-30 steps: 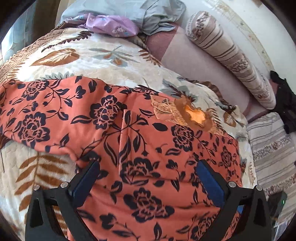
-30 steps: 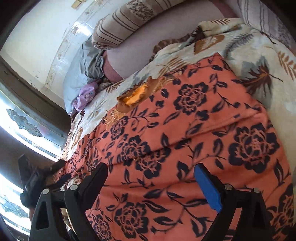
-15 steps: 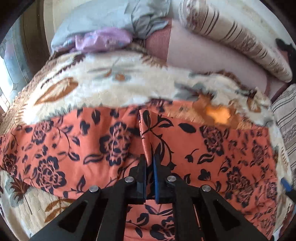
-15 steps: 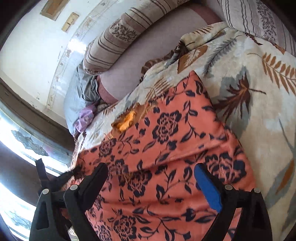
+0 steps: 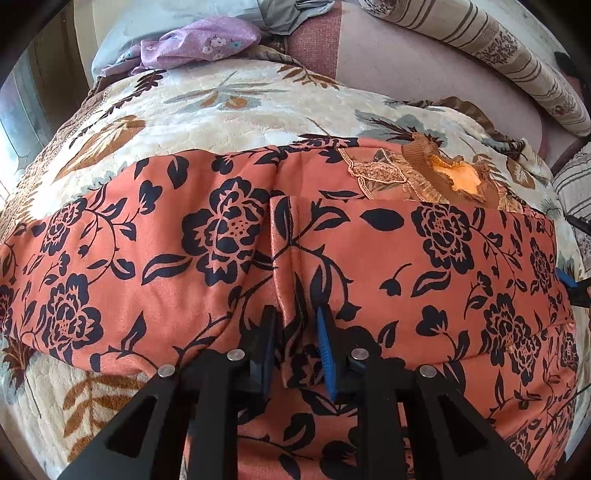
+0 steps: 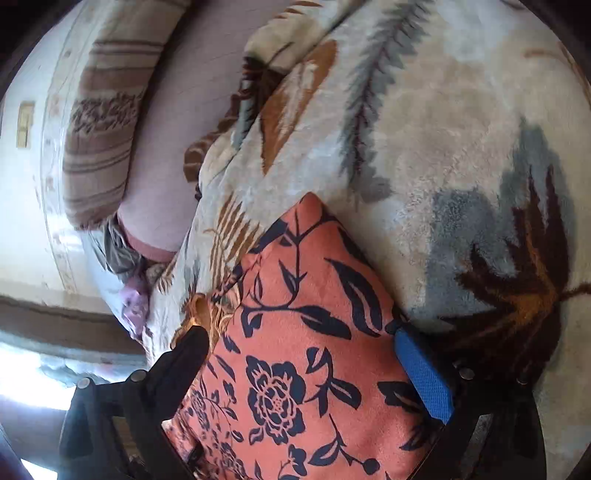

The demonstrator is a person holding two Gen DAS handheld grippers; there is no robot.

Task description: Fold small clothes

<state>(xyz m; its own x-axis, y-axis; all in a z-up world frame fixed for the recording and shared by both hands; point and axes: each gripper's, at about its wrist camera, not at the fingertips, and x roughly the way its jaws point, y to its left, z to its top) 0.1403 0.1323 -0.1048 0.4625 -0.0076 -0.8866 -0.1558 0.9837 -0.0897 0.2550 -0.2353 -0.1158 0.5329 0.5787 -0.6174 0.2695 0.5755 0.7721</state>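
Observation:
An orange garment with black flowers lies spread on a cream leaf-print blanket, its frilled orange neckline toward the far side. My left gripper is shut on a raised pleat of the garment at its middle. My right gripper is open, its fingers straddling a corner of the same garment low over the blanket. The right gripper's blue pad also shows at the right edge of the left wrist view.
A striped bolster and a mauve mattress strip lie at the far side. A lilac cloth and a grey pillow sit at the far left. A window is on the left.
My left gripper closed on a pleat of the garment and stays pinched on it. My right gripper moved toward the garment's corner, fingers still open.

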